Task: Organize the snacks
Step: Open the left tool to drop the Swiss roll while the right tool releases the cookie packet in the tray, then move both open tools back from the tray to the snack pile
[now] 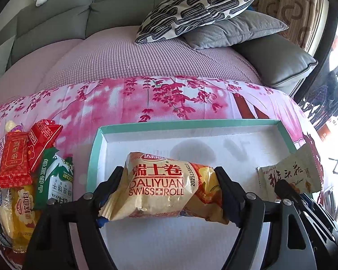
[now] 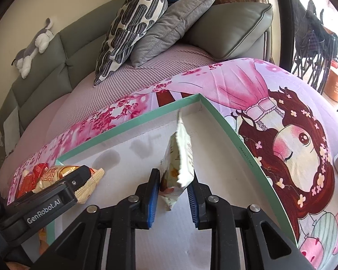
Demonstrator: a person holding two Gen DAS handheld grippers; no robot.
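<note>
Both hand-held grippers lowering snack packs into the teal-rimmed tray on the pink floral bench.

Sofa filling upper frame; tray sitting centre, nearly bare, likely the sorting target. Left hand-held gripper is pinching the Swiss roll pack crosswise by its ends, low centre, over the tray floor. Right hand-held gripper, jaws parted slightly, is bracketing the cream snack packet standing on edge near the tray's right wall; pads seem barely touching, probably releasing. Unsorted snack pile waiting at lower left outside the tray.
</note>
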